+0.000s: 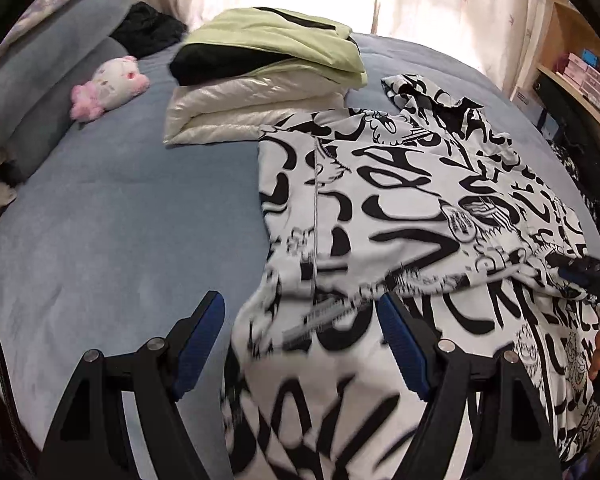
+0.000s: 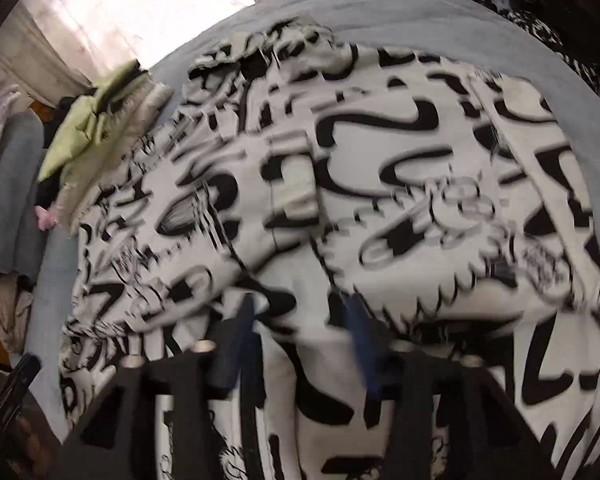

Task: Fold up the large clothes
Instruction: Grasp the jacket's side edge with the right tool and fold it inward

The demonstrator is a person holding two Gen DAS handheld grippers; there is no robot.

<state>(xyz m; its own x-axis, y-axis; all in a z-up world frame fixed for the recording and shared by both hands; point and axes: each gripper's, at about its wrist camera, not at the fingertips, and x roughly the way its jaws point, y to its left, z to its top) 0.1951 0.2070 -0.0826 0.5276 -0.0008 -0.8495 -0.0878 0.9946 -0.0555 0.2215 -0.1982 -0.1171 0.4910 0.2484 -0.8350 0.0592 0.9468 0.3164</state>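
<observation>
White cotton printed with black graffiti lettering fills my view: the large hooded garment (image 1: pixel 400 208) lies spread on the blue bedspread (image 1: pixel 120 220), beside a folded stack of a pale green jacket (image 1: pixel 284 44) over a shiny cream one (image 1: pixel 236 108). My left gripper (image 1: pixel 302 344) is spread wide over the garment's near edge. My right gripper (image 2: pixel 300 320) is partly parted above the cloth, pinching nothing I can see.

Black gripper (image 1: pixel 302 338), blue finger pads (image 1: pixel 198 344)
</observation>
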